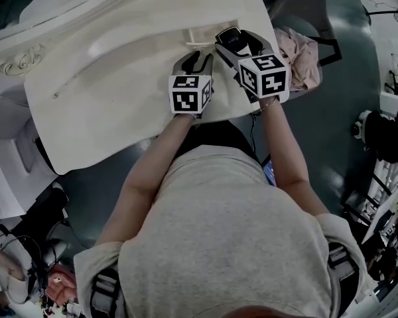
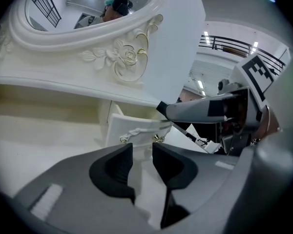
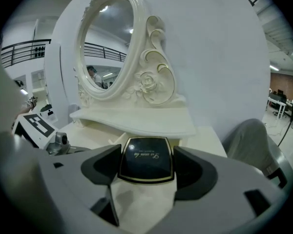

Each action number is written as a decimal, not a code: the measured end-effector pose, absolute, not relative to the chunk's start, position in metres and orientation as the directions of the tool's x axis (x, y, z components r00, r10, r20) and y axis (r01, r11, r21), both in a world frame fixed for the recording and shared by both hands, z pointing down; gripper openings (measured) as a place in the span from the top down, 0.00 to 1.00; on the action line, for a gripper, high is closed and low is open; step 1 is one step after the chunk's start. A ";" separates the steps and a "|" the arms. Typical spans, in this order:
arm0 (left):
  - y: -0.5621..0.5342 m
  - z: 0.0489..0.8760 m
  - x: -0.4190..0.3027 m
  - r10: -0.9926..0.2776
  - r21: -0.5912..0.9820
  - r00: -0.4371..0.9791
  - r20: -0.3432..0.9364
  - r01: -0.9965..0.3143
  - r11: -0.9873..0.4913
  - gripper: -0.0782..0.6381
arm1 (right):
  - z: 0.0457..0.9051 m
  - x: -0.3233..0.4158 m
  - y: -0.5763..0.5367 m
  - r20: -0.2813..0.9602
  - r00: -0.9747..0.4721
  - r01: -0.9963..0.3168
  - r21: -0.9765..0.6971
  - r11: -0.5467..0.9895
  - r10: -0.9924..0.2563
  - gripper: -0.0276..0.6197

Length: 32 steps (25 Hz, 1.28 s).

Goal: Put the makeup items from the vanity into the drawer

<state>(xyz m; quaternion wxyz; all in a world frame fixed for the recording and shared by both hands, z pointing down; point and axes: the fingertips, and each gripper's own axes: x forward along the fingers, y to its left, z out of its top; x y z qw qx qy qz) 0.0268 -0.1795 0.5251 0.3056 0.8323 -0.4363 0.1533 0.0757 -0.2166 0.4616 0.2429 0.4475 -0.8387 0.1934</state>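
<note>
A black makeup compact (image 3: 145, 165) with a gold rim sits between the pads of my right gripper (image 3: 146, 172), which is shut on it. In the head view that gripper (image 1: 237, 42) holds the compact (image 1: 232, 36) over the far right part of the white vanity top (image 1: 113, 71). Just left of it, the small white drawer (image 1: 200, 42) stands pulled out. My left gripper (image 1: 199, 61) hovers in front of the drawer. Its jaws (image 2: 142, 162) are open with nothing between them, and the drawer front's ornate handle (image 2: 138, 132) lies just beyond them.
The oval mirror (image 3: 106, 43) in its carved frame rises behind a shelf (image 3: 136, 123) at the back of the vanity. A grey chair (image 1: 298, 8) with a pink cloth (image 1: 297, 58) stands right of the table. Cluttered gear lines the floor's right edge.
</note>
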 end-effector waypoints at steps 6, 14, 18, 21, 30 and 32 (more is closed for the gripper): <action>-0.183 0.525 0.018 -0.638 0.389 0.568 0.521 -0.823 -0.414 0.73 | 0.469 0.066 -0.225 0.621 -0.480 -0.831 -0.095 0.547 -0.620 0.45; -0.186 0.522 0.013 -0.640 0.414 0.571 0.514 -0.819 -0.398 0.73 | 0.472 0.063 -0.230 0.658 -0.483 -0.822 -0.112 0.559 -0.578 0.45; -0.187 0.521 0.012 -0.642 0.423 0.571 0.512 -0.818 -0.391 0.73 | 0.473 0.064 -0.234 0.669 -0.473 -0.827 -0.112 0.552 -0.573 0.45; -0.190 0.518 0.008 -0.657 0.425 0.559 0.505 -0.824 -0.375 0.73 | 0.474 0.065 -0.237 0.673 -0.469 -0.833 -0.122 0.540 -0.571 0.45; -0.192 0.516 0.005 -0.673 0.427 0.544 0.502 -0.832 -0.354 0.73 | 0.480 0.065 -0.243 0.734 -0.499 -0.803 -0.191 0.565 -0.461 0.45; -0.193 0.515 0.004 -0.677 0.426 0.541 0.499 -0.833 -0.352 0.73 | 0.482 0.067 -0.245 0.734 -0.494 -0.814 -0.201 0.545 -0.467 0.45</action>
